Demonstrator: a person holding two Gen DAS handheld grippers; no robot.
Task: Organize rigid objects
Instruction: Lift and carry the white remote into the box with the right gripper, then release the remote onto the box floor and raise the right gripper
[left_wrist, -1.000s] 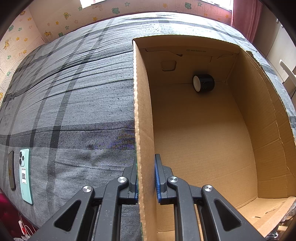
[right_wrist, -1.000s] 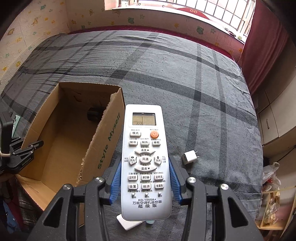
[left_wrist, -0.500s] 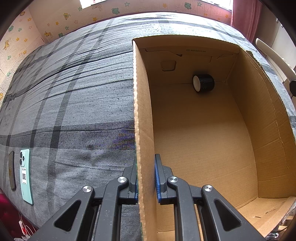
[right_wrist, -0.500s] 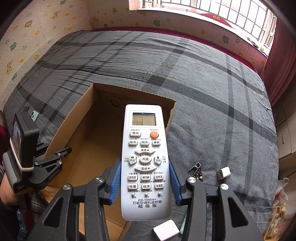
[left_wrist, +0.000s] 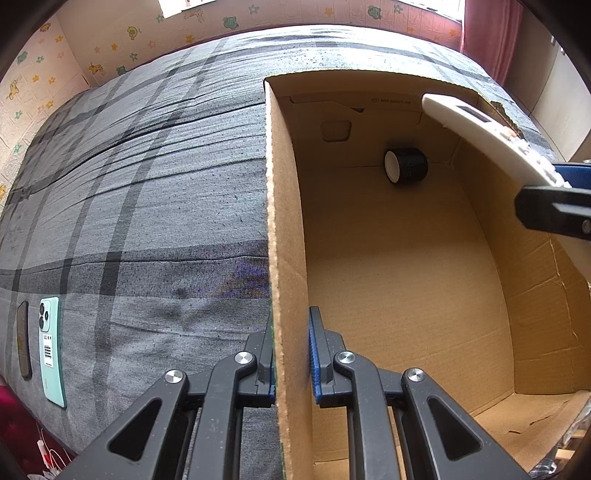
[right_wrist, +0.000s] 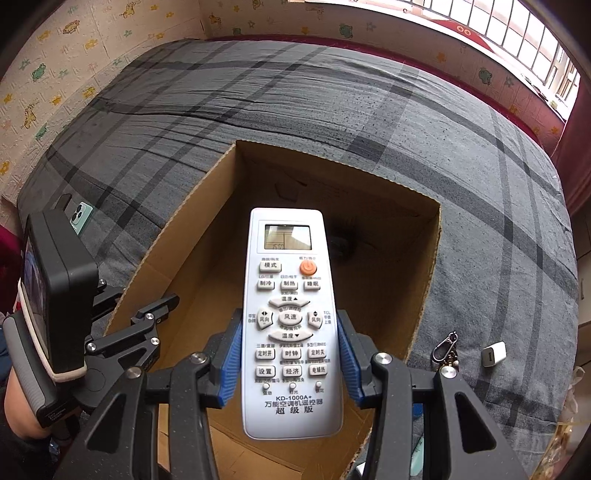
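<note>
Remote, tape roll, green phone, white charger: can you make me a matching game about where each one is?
Things:
1. remote
2. tape roll
3. green phone
4. white charger

Places:
A. on the blanket, left of the cardboard box
B. on the blanket, right of the box
C. clamped in the right gripper
D. on the box floor, by the far wall

Pairs: 1-C, 2-D, 3-A, 4-B

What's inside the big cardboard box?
Inside the cardboard box lies one black roll with a white end, near the far wall. The remote in the right gripper covers part of the floor.
</note>
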